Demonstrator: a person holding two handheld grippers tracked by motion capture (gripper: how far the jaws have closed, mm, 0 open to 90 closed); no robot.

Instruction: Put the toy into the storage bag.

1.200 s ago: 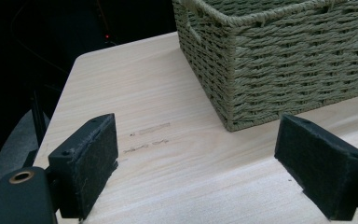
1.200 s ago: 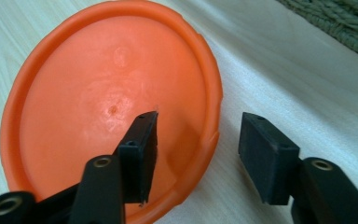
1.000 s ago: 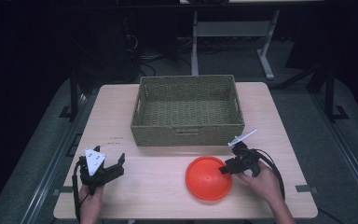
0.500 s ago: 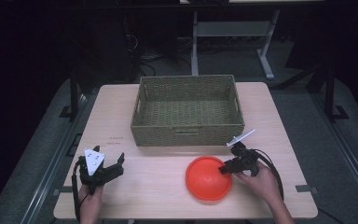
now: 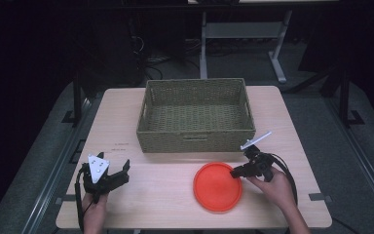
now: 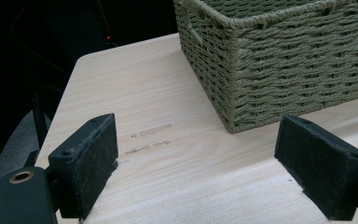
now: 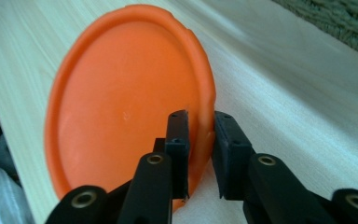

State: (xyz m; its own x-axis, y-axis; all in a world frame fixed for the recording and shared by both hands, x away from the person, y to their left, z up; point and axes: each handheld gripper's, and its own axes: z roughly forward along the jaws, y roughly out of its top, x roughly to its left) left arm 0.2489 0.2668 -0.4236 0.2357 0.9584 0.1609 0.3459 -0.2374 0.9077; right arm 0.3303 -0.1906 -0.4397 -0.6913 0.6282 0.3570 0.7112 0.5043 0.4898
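Your right tool [image 5: 237,171] just closing, pinching the orange plate [image 5: 217,186] rim on the table [image 5: 175,195], your left tool [image 5: 111,179] spread wide

Right gripper view: plate [image 7: 121,107] rim hidden where it passes between the jaws; lower rim cut off behind the gripper body. Left gripper view: basket [image 6: 289,60] cut off at top and right edges. Faint markings on desk [image 6: 151,137] too small to read.

Woven basket [image 5: 196,116] at the table's [image 5: 141,195] far middle, orange plate [image 5: 218,186] lying near it, right gripper [image 5: 237,171] closing on the plate's rim, left gripper [image 5: 119,174] open, well apart.
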